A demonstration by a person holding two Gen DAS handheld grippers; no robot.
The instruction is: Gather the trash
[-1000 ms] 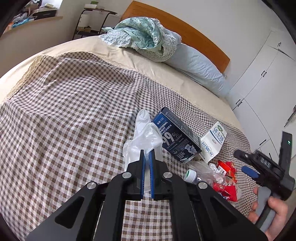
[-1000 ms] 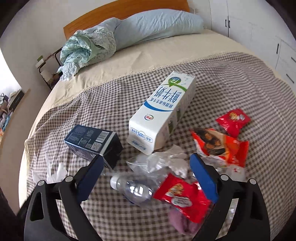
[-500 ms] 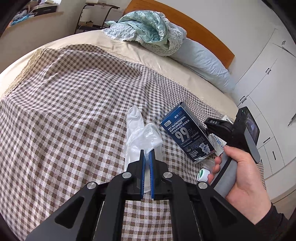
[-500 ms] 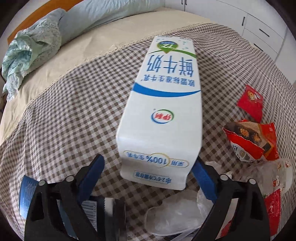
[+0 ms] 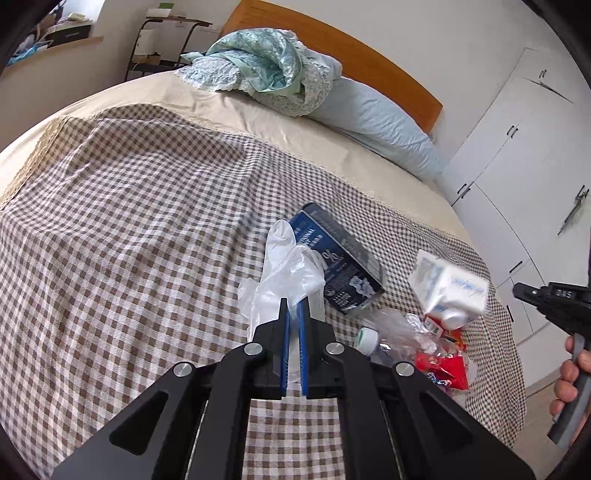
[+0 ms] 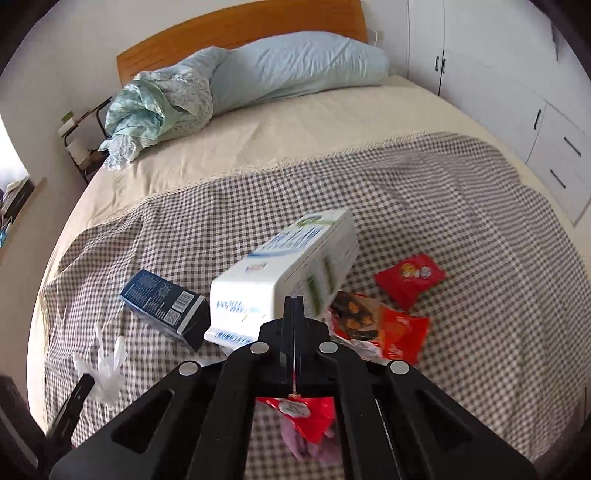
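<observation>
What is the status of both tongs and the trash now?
Left tongs shut on clear plastic bag. Right tongs shut, milk carton blurred just ahead. Blue box, red wrappers on checked cover.

Black tool (image 5: 293, 306), seemingly blue-padded fingers (image 5: 283, 347)

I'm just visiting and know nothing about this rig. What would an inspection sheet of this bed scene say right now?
Surface: checked blanket over a bed.
Job's things: milk carton, dark blue box, red wrappers, plastic bottle, close together.
Clutter: crumpled green bedding by the blue pillow.
Grippers: left gripper jaws shut on clear plastic bag; right gripper jaws shut at the carton's near corner, grip unclear.
Cables: nothing seen.
Surroundings: wooden headboard, white wardrobe.
</observation>
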